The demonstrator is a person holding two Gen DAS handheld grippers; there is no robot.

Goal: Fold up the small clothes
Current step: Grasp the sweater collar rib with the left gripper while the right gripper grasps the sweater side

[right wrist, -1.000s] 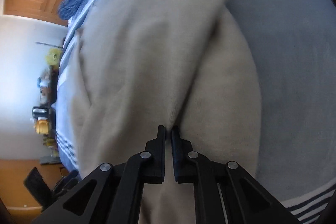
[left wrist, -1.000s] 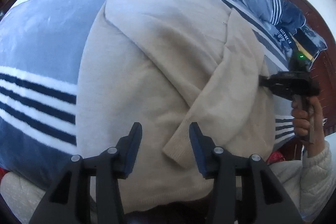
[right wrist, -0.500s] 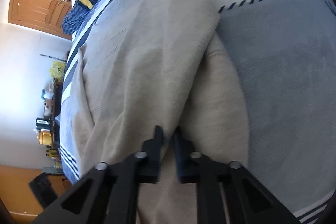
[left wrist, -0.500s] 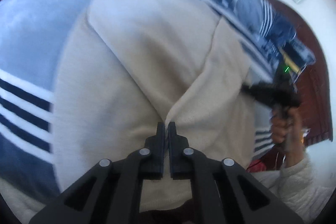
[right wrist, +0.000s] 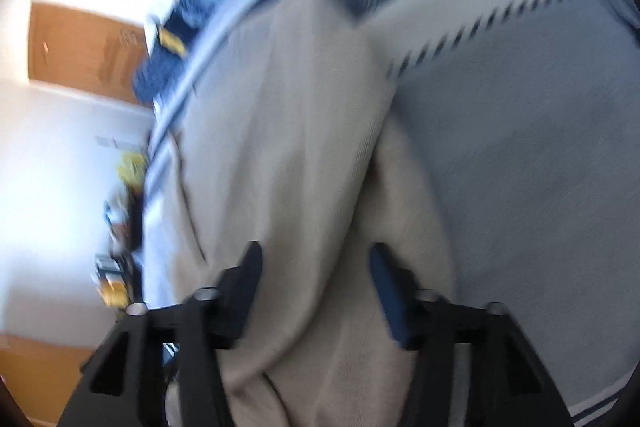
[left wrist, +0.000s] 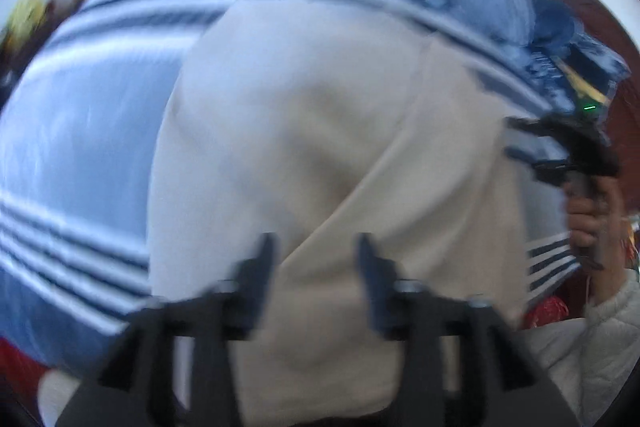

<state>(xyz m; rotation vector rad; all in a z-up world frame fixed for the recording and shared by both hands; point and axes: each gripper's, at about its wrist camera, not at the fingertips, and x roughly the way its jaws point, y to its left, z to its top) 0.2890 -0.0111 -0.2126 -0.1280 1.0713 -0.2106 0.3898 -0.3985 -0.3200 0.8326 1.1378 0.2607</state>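
Beige sweater (left wrist: 304, 115) lies sleeve-folded on the bed (left wrist: 80, 131); both my grippers' fingers (left wrist: 262, 267) (right wrist: 250, 279) spread wide, empty, so loose sleeves may slip apart.

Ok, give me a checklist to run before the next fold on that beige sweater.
1. Left tool open, holding nothing: ok.
2. Right tool open, holding nothing: ok.
3. Both sleeves folded across the beige sweater: ok.
4. Sweater fully on the striped bedspread: cannot tell, its near hem is hidden.
5. Pictures sharp enough to pick a grip point: not ok, both are blurred.
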